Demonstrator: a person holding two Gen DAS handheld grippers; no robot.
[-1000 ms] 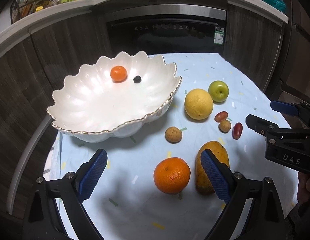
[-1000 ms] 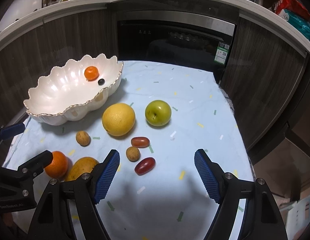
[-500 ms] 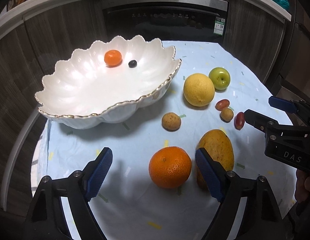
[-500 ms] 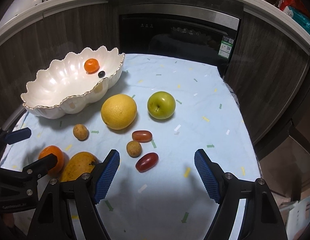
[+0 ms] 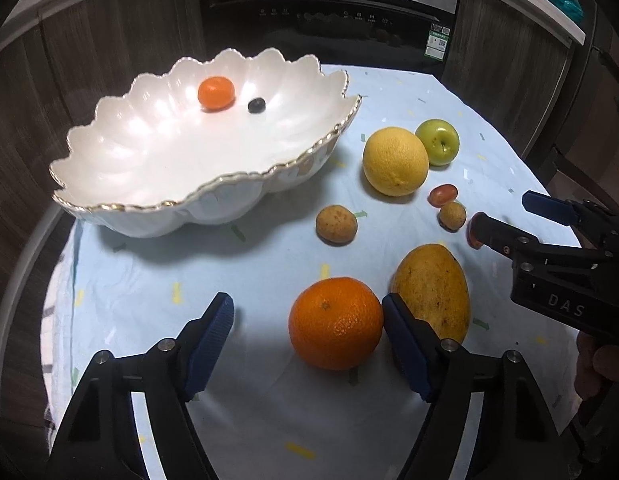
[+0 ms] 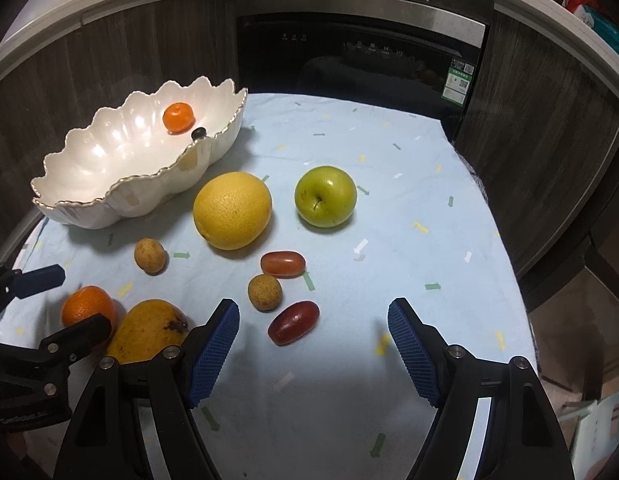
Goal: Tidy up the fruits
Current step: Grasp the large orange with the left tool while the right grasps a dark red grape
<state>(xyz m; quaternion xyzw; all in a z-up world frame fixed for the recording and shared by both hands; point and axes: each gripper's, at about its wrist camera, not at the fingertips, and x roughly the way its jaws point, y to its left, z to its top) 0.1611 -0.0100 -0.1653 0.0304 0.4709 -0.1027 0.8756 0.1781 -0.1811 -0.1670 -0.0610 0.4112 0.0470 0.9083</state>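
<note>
A white scalloped bowl [image 5: 121,176] [image 6: 85,184] holds a small tangerine [image 5: 216,92] and a dark berry [image 5: 256,105]. On the blue cloth lie a large orange [image 5: 336,323] [image 6: 86,306], a mango [image 5: 433,290] [image 6: 147,330], a yellow grapefruit [image 5: 394,161] [image 6: 232,210], a green apple [image 5: 437,142] [image 6: 325,196], two small brown fruits [image 5: 336,224] [image 6: 264,292] and two red grapes [image 6: 282,264] [image 6: 294,322]. My left gripper [image 5: 307,326] is open, low, its jaws either side of the orange. My right gripper [image 6: 313,328] is open above the nearer red grape.
The blue cloth [image 6: 389,240] covers a small table in front of a dark oven [image 6: 357,52] and wood cabinets. The table edge drops off at right [image 6: 509,264]. Each gripper shows in the other's view [image 5: 549,248] [image 6: 37,320].
My left gripper has moved forward and down, so the orange now lies between its jaws. My right gripper has moved slightly forward toward the red grape.
</note>
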